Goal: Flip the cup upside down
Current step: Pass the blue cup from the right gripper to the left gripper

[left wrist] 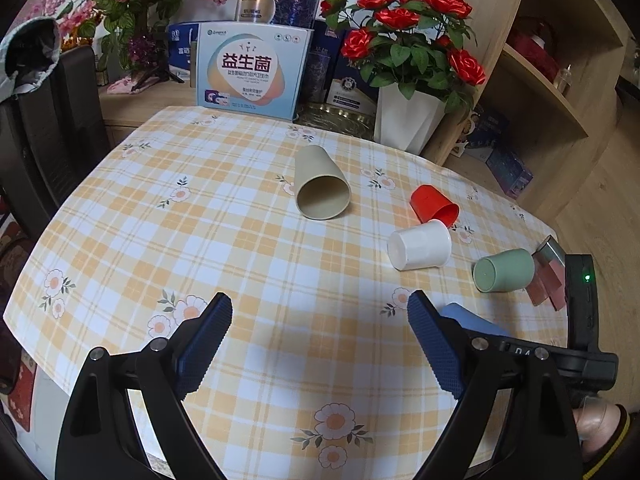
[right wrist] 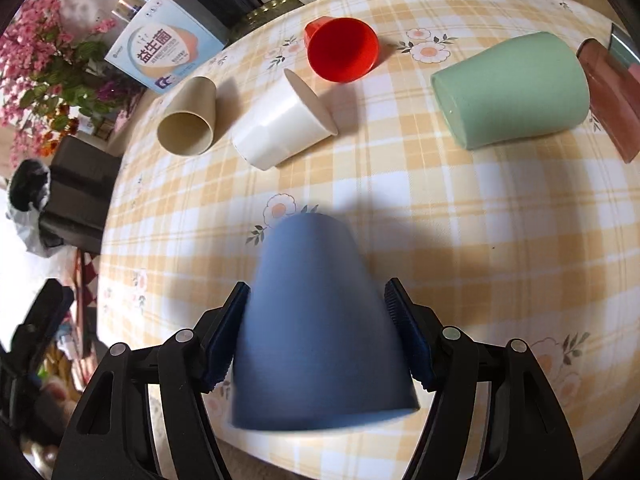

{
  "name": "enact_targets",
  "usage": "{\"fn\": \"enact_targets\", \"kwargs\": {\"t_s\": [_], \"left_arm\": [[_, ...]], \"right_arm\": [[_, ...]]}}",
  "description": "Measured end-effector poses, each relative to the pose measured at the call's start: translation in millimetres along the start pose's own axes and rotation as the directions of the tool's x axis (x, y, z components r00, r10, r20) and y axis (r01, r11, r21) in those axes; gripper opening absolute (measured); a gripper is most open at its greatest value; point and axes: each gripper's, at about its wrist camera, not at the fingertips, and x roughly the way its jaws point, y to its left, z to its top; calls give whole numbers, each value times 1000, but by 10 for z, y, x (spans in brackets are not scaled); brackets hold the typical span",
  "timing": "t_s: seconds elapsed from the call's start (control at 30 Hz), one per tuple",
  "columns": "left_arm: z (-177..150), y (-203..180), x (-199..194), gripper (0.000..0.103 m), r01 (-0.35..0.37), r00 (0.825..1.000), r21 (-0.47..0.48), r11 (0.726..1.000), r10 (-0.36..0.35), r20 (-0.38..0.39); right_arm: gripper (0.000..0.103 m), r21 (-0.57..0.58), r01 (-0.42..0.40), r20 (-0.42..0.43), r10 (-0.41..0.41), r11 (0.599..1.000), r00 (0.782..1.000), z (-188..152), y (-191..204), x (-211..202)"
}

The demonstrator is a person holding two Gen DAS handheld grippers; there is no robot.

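Note:
My right gripper [right wrist: 318, 334] is shut on a blue cup [right wrist: 316, 320], its fingers pressing both sides; the cup's base points away from me toward the table and it looks blurred. Part of that cup [left wrist: 468, 318] shows behind my left gripper's right finger. My left gripper [left wrist: 320, 344] is open and empty above the near table. Lying on their sides on the checked tablecloth [left wrist: 248, 264] are a beige cup [left wrist: 320, 184], a red cup [left wrist: 434, 204], a white cup [left wrist: 420, 244] and a green cup [left wrist: 504, 270].
A pink object [left wrist: 546, 280] lies beside the green cup at the right edge. At the back stand a printed box [left wrist: 250, 68], a white pot of red roses [left wrist: 408, 120] and a wooden shelf [left wrist: 560, 80]. A dark chair [left wrist: 48, 128] is at the left.

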Motion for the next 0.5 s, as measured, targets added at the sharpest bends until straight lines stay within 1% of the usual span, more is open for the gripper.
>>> {"fn": "enact_targets", "kwargs": {"t_s": [0.1, 0.23, 0.37, 0.5], "left_arm": [[-25, 31, 10, 87, 10, 1000, -29, 1000, -11, -17], [-56, 42, 36, 87, 22, 999, -41, 999, -23, -33], [-78, 58, 85, 87, 20, 998, -49, 999, -23, -59], [-86, 56, 112, 87, 14, 997, -49, 999, -17, -71]], "right_arm": [[66, -21, 17, -5, -17, 1000, 1000, -67, 70, 59], [66, -16, 16, -48, -16, 1000, 999, -115, 51, 157], [66, -12, 13, -60, -13, 1000, 998, -123, 32, 174], [66, -1, -31, -63, 31, 1000, 998, -114, 30, 131]]}}
